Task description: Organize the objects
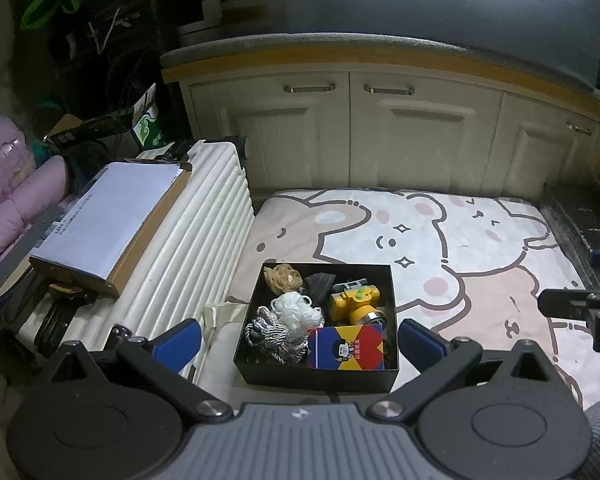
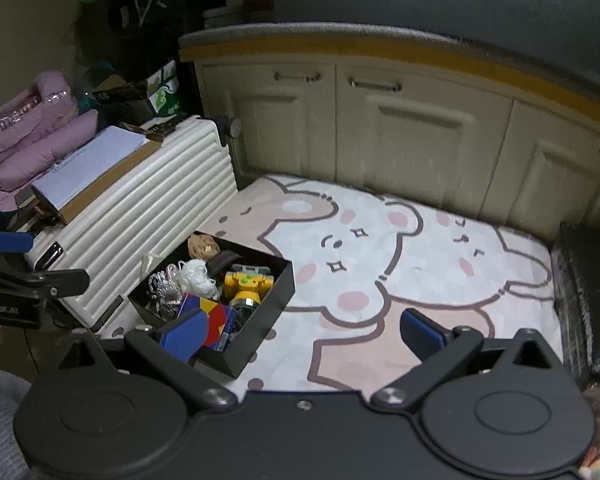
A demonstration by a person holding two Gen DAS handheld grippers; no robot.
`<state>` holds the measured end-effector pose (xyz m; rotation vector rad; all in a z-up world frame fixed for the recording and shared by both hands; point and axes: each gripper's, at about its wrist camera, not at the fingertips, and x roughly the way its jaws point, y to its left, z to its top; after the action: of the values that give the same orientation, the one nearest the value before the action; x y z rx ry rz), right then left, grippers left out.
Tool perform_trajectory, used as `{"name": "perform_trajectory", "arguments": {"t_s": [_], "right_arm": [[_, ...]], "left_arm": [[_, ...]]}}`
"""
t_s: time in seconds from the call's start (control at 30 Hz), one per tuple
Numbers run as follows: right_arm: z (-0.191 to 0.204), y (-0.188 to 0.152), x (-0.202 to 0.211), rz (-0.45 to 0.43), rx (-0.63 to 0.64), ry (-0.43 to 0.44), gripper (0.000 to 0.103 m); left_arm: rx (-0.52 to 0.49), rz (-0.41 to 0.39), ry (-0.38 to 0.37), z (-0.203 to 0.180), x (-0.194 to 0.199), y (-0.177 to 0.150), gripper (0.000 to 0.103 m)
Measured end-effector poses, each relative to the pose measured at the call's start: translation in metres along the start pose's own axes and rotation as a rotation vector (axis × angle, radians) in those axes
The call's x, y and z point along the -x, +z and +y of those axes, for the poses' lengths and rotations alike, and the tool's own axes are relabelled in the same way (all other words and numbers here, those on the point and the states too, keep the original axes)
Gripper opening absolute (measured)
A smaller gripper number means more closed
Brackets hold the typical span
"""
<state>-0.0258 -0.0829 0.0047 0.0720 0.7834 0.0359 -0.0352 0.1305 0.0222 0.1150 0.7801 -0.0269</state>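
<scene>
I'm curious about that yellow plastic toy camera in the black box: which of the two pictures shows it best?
The left wrist view. There the yellow plastic toy camera sits near the middle, seen sharply from above inside the open black box. The right wrist view shows the same toy smaller, off to the left and slightly blurred, though unobstructed.

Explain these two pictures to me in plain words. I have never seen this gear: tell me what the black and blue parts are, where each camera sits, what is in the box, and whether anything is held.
No robot here: a person holds a two-finger claw in each hand, with a fisheye camera on each looking forward along its blue-padded fingers. One picture comes from the left claw, the other from the right claw. Both are open and hold nothing. On the cartoon bear mat stands an open black box beside a white ribbed suitcase. In the box lie a yellow toy camera, a colourful card box, and bundles of white cord and grey cord.
</scene>
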Motion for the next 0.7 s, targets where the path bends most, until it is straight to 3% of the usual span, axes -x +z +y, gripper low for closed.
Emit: {"name": "perform_trajectory", "arguments": {"t_s": [0.3, 0.7], "right_arm": [[0.003, -0.001, -0.003, -0.007, 0.000, -0.045, 0.103], [0.009, 0.000, -0.002, -0.013, 0.021, -0.074, 0.103]], "left_arm": [[0.055, 0.049, -0.022, 0.011, -0.010, -0.002, 0.103], [0.052, 0.058, -0.029, 0.011, -0.011, -0.002, 0.103]]}}
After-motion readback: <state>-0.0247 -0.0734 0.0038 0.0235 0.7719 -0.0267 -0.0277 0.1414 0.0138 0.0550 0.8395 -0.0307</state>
